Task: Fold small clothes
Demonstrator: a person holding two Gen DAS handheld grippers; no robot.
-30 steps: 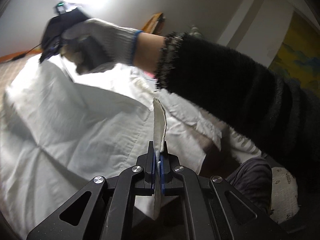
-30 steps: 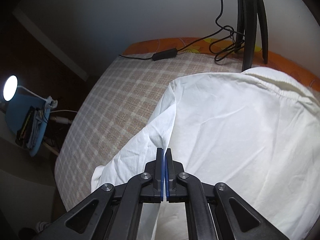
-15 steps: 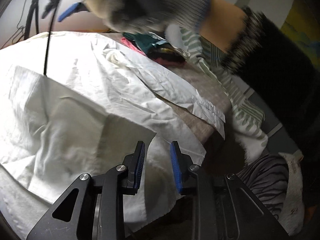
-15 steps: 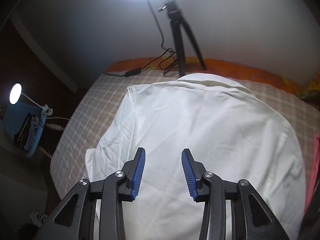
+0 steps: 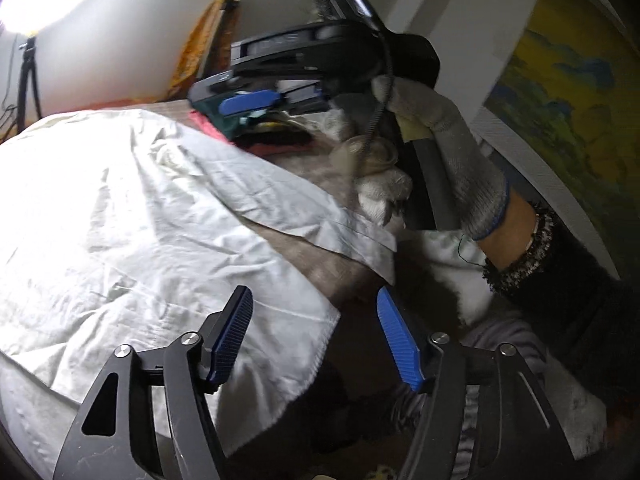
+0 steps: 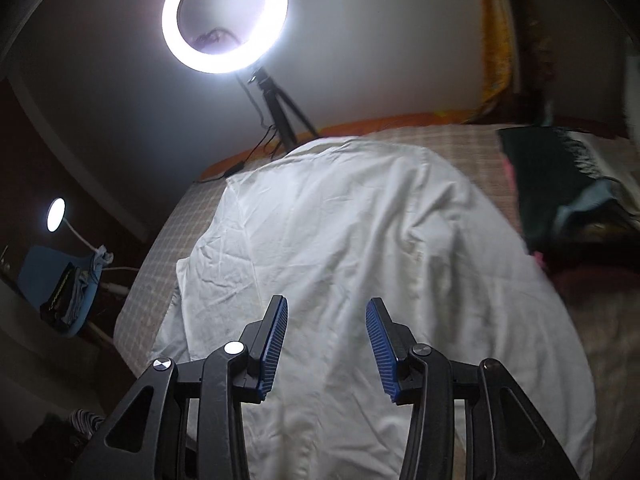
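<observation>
The wrinkled white cotton shirt lies across the checked bed; left gripper (jaws just widened) and right gripper hover spread, empty.

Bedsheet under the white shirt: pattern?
Beige-and-white plaid bedsheet; clearest in the right wrist view.

A white shirt lies spread on the checked bed.

A lit ring light stood on a black tripod against a pale wall. A checked cover lay over the bed. At the left a small lamp glowed over a blue chair. A yellow painting hung at the right.
</observation>
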